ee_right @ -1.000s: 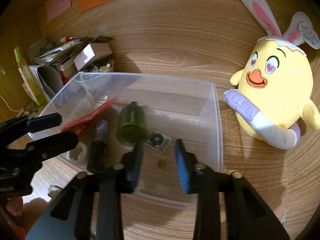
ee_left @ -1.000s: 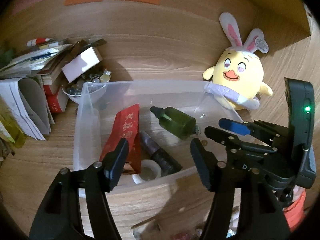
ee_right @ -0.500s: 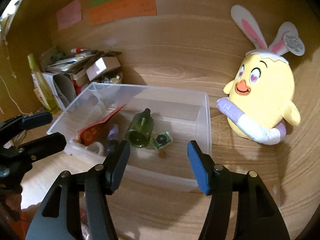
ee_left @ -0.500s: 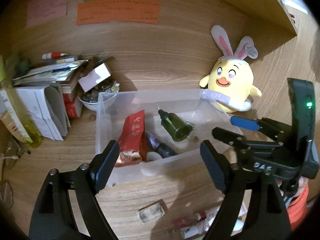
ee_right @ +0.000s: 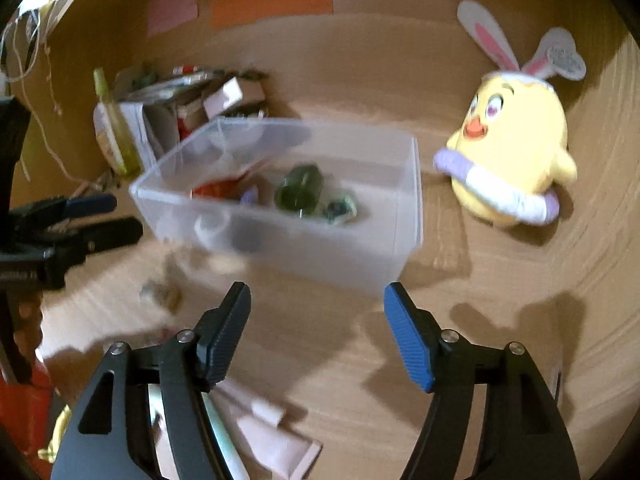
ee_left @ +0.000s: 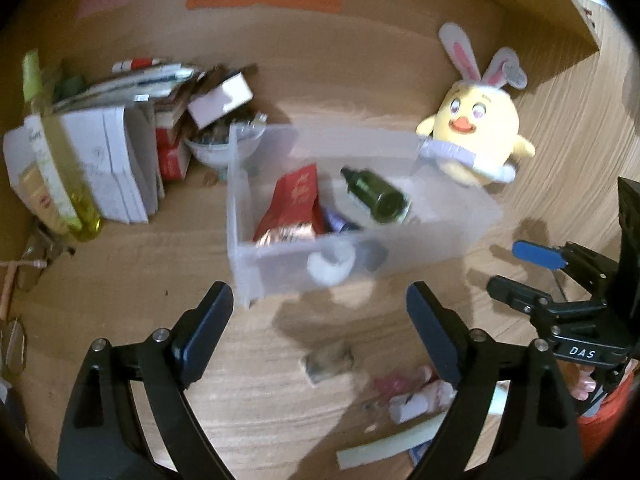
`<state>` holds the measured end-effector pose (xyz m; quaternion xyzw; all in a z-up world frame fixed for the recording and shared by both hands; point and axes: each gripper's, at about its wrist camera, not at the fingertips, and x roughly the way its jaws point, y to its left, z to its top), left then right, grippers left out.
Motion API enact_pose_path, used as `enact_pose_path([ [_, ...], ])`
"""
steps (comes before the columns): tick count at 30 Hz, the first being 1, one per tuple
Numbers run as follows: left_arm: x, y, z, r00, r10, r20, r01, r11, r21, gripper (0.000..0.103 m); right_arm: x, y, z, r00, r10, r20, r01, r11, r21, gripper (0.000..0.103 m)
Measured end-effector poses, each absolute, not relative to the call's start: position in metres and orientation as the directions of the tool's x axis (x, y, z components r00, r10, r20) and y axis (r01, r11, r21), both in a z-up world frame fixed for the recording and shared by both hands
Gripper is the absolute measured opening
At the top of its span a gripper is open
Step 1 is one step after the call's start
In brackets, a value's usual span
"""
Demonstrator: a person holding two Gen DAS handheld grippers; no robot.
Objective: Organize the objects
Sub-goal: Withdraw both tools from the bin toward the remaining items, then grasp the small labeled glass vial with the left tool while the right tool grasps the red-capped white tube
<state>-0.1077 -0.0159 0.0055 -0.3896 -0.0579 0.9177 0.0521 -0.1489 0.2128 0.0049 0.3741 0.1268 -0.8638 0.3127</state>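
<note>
your left gripper (ee_left: 316,316) is empty and its jaws are opening wide. your right gripper (ee_right: 318,320) is empty too, and its jaws are also opening. both hang over the wood desk (ee_left: 120,280), in front of the clear box (ee_left: 240,216), likely so you can pick the next thing. the box already keeps a green bottle (ee_left: 376,196), a red packet (ee_left: 294,204) and a white tape roll (ee_left: 332,264) tidy inside. small bits (ee_left: 412,396) lie loose on the desk near you. they are blurry, so i cannot tell what they are. the box wall hides part of a purple thing (ee_left: 336,220). the yellow chick toy (ee_right: 516,160) sits beside the box.
</note>
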Motion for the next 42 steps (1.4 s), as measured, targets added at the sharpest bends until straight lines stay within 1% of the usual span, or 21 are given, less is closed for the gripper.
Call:
enact_pose_path([
  [4, -0.1, -0.017, -0.011, -0.667, 0.126, -0.734, -0.029, -0.989, -0.144, 0.089, -0.143, 0.222, -0.011, -0.49, -0.44, -0.753, 0.632, -0.774, 0.042, 0.066],
  [8, -0.094, -0.018, -0.025, -0.639, 0.141, -0.756, -0.019, -0.986, -0.167, 0.089, -0.136, 0.229, -0.021, -0.447, -0.458, -0.768, 0.634, -0.768, 0.09, 0.066],
  [10, -0.092, -0.019, -0.031, -0.624, 0.144, -0.768, -0.016, -0.985, -0.172, 0.089, -0.133, 0.229, -0.024, -0.433, -0.46, -0.775, 0.642, -0.761, 0.093, 0.066],
  [16, -0.087, -0.016, -0.042, -0.605, 0.138, -0.784, -0.017, -0.987, -0.161, 0.089, -0.123, 0.218, -0.031, -0.401, -0.454, -0.796, 0.686, -0.724, 0.068, 0.066],
  [20, -0.087, -0.012, -0.045, -0.592, 0.14, -0.793, -0.028, -0.988, -0.154, 0.089, -0.12, 0.206, -0.033, -0.411, -0.433, -0.802, 0.715, -0.699, 0.01, 0.066],
  [24, -0.088, -0.008, -0.048, -0.583, 0.146, -0.799, -0.039, -0.988, -0.152, 0.089, -0.125, 0.2, -0.033, -0.407, -0.427, -0.807, 0.726, -0.688, -0.002, 0.066],
  [28, -0.091, -0.003, -0.051, -0.575, 0.144, -0.805, -0.045, -0.988, -0.144, 0.089, -0.133, 0.198, -0.036, -0.405, -0.415, -0.815, 0.722, -0.692, -0.007, 0.064],
  [29, -0.093, -0.003, -0.051, -0.573, 0.143, -0.807, -0.045, -0.989, -0.143, 0.089, -0.136, 0.197, -0.037, -0.4, -0.414, -0.818, 0.723, -0.691, -0.004, 0.063],
  [30, -0.093, -0.002, -0.052, -0.571, 0.143, -0.808, -0.044, -0.989, -0.144, 0.088, -0.138, 0.196, -0.039, -0.395, -0.415, -0.82, 0.724, -0.69, 0.001, 0.06],
  [34, -0.098, -0.001, -0.055, -0.567, 0.14, -0.812, -0.035, -0.989, -0.146, 0.078, -0.143, 0.192, -0.042, -0.381, -0.423, -0.822, 0.737, -0.676, 0.006, 0.055],
  [38, -0.1, -0.001, -0.054, -0.572, 0.132, -0.81, -0.03, -0.99, -0.14, 0.071, -0.15, 0.184, -0.042, -0.378, -0.425, -0.822, 0.747, -0.665, 0.0, 0.054],
  [41, -0.103, -0.001, -0.053, -0.58, 0.122, -0.806, -0.024, -0.991, -0.132, 0.061, -0.156, 0.175, -0.04, -0.389, -0.421, -0.819, 0.756, -0.654, -0.023, 0.054],
  [42, -0.103, -0.001, -0.053, -0.582, 0.12, -0.804, -0.024, -0.991, -0.131, 0.055, -0.158, 0.172, -0.04, -0.389, -0.42, -0.82, 0.761, -0.648, -0.029, 0.054],
])
